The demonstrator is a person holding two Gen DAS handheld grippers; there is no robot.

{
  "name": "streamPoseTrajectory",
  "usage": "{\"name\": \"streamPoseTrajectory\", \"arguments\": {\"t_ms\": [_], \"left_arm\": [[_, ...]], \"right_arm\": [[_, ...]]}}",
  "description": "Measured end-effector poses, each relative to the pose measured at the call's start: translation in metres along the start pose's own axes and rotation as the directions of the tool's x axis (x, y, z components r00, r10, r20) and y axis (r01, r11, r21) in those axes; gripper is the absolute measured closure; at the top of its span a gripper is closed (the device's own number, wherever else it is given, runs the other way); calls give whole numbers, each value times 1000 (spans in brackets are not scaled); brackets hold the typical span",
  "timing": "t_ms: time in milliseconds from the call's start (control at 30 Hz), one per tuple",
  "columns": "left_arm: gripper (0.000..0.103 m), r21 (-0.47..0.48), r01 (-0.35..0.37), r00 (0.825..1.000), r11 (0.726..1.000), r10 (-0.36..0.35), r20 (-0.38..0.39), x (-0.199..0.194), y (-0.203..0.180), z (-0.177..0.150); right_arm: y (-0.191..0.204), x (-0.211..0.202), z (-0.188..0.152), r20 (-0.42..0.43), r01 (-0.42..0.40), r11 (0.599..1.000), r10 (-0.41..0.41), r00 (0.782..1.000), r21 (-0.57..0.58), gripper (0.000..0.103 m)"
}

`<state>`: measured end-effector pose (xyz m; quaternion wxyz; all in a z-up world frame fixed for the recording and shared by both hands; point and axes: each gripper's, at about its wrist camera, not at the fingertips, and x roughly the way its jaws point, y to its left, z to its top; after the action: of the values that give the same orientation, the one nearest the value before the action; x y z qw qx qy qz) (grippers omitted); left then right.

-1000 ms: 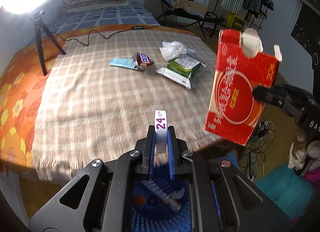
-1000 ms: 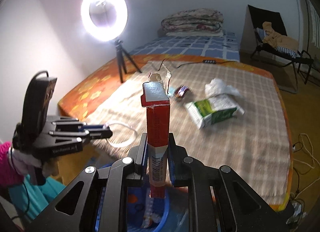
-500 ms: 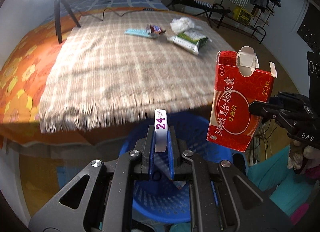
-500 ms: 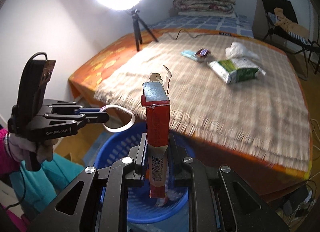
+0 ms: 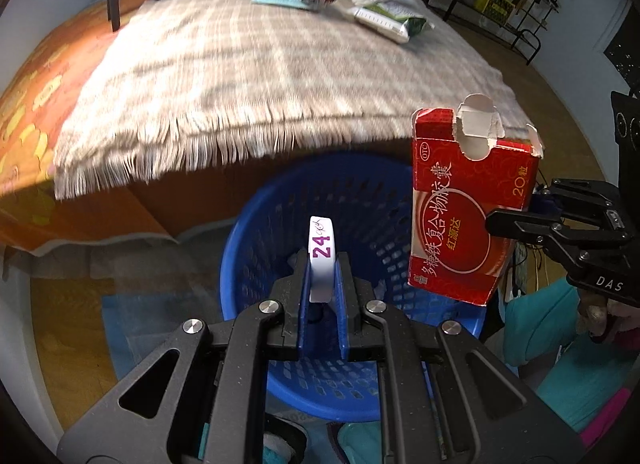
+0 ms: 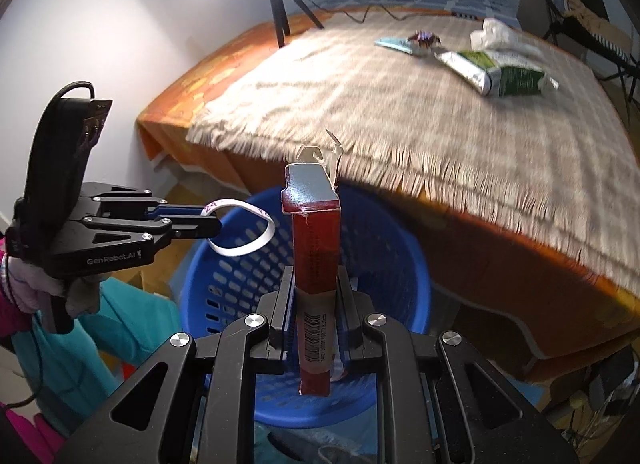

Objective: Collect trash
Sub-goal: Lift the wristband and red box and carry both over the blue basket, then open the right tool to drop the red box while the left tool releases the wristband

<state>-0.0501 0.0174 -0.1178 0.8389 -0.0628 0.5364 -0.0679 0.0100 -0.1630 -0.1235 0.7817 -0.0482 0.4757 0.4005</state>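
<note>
Both my grippers had dropped from the bed to above the round blue plastic slotted basket [image 5: 360, 199], left gripper [image 5: 322, 284] clamped on the white paper loop [image 5: 321, 260], right gripper [image 6: 316, 304] on the upright red cardboard box [image 6: 316, 264].

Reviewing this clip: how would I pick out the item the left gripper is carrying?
Find the blue basket below the bed's edge. Above it, the left gripper pinches a thin white paper loop printed with a purple 24. The red box beside it is rigid cardboard.

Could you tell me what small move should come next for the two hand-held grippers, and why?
Probably open both and drop the trash: the left hand-held gripper pinches the white paper band and the right hand-held gripper clamps the red box, both over the blue basket.
</note>
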Motion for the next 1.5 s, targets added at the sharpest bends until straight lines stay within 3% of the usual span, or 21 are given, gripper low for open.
{"name": "streamPoseTrajectory", "arguments": {"t_ms": [600, 633, 700, 733, 867, 967, 1100, 1233, 1500], "left_arm": [[92, 0, -35, 998, 999, 35, -55, 18, -1, -6], [90, 0, -37, 998, 999, 37, -57, 18, -1, -6], [66, 1, -39, 998, 999, 39, -56, 19, 0, -7], [62, 1, -42, 998, 999, 42, -50, 18, -1, -6], [60, 5, -48, 998, 999, 49, -45, 18, -2, -5], [60, 5, -50, 998, 999, 50, -49, 20, -3, -4], [45, 5, -57, 998, 998, 57, -37, 19, -4, -3], [45, 6, -62, 998, 998, 62, -28, 18, -4, -1], [39, 8, -66, 998, 998, 66, -22, 17, -4, 1]], "right_arm": [[-1, 25, -9, -94, -19, 999, 21, 995, 27, 84], [-1, 27, -9, -98, -17, 1000, 20, 995, 25, 84], [0, 28, -9, -105, -13, 1000, 15, 994, 21, 83], [0, 29, -8, -109, -8, 1000, 10, 994, 19, 80], [-1, 31, -8, -115, 4, 1000, -1, 993, 27, 57], [-3, 31, -8, -117, 17, 999, -14, 993, 30, 57], [-6, 32, -7, -123, 37, 998, -32, 992, 43, 55], [-9, 31, -8, -121, 59, 997, -52, 991, 54, 44], [-14, 26, -7, -129, 98, 994, -90, 987, 53, 41]]}}
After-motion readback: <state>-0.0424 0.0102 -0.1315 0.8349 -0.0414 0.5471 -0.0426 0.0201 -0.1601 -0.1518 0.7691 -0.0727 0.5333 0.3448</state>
